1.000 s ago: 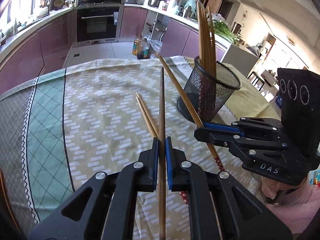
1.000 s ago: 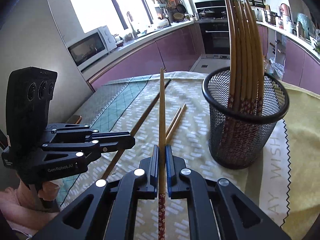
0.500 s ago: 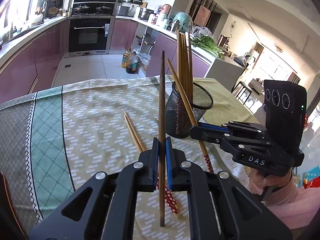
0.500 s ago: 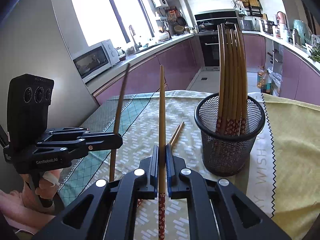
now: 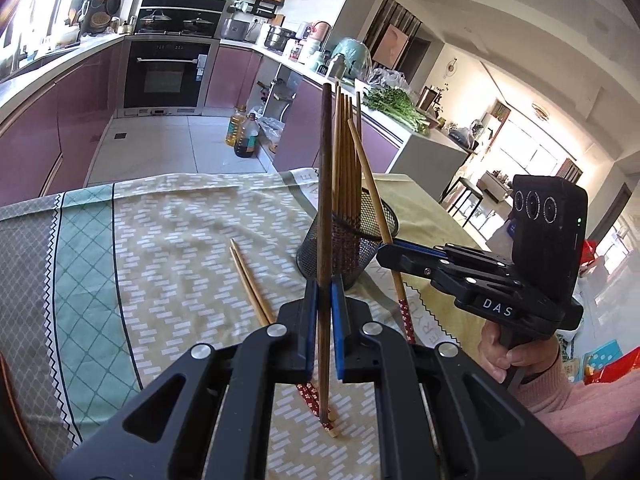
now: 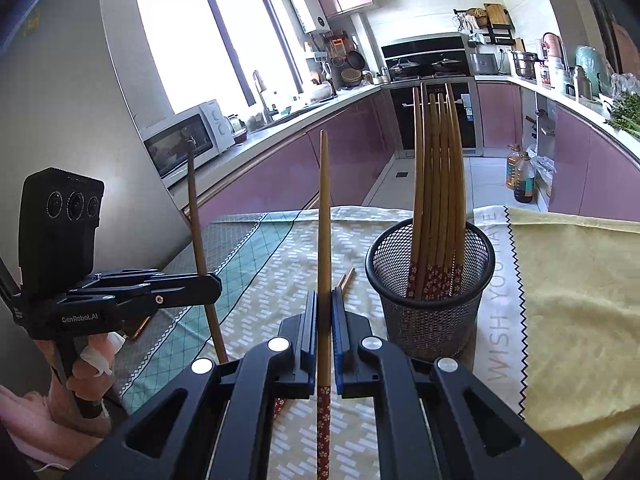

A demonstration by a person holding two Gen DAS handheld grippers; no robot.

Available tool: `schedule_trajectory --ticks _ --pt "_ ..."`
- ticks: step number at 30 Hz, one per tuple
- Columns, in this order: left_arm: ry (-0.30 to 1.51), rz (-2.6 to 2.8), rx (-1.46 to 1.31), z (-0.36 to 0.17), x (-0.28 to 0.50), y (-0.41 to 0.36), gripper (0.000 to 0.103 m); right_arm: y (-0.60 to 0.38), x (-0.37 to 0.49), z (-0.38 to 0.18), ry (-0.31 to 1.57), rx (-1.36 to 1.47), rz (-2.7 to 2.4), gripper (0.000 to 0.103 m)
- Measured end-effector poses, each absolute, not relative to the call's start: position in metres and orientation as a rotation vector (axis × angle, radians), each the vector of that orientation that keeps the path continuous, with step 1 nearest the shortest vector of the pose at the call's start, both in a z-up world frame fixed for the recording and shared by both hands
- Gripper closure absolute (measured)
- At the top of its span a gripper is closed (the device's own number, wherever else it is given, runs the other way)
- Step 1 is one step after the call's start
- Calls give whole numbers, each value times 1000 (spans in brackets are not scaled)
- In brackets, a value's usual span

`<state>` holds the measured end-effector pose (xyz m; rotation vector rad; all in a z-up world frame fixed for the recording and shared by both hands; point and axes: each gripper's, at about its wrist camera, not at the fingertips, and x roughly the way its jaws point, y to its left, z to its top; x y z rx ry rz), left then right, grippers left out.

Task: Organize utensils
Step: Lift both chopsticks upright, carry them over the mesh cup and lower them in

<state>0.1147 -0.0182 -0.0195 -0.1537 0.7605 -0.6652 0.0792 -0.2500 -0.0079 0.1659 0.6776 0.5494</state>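
- The left gripper (image 5: 324, 300) is pinched tight on a dark brown chopstick (image 5: 325, 200), gripping it below its middle so that most of the length stands above the blue pads. It is held nearly upright, probably because only an end-on stick will drop into a narrow cup.
- The right gripper (image 6: 324, 312) is likewise pressed onto a light bamboo chopstick (image 6: 325, 220). Its red flower-patterned end (image 6: 323, 432) hangs below the jaws, which matches the stored sticks, whose patterned ends sit at the bottom.
- In the left wrist view the bamboo stick leans across the cup's rim, while the dark one stands in front of the cup. Whether either tip is over the opening I cannot tell.
- The black mesh holder (image 6: 430, 320) stands upright on the cloth just ahead of both grippers. It holds a sheaf of bamboo chopsticks (image 6: 438, 184) leaning together against its far side, which leaves the near part of the mouth free for more.
- Two loose chopsticks (image 5: 252, 284) lie side by side on the patterned tablecloth (image 5: 160, 260) to the left of the holder, apart from it and not yet collected.
- Judging by this, the task is well along: both held sticks need placing, then the last pair.
- Beyond the table are purple kitchen cabinets (image 6: 280, 168) and an oven (image 5: 166, 76).
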Motion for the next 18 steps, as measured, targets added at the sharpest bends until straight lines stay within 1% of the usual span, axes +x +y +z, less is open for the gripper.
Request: schedule_trajectory --ticks 18 --pt "713 -698 -161 -5 124 -33 96 -261 80 10 610 159 519 97"
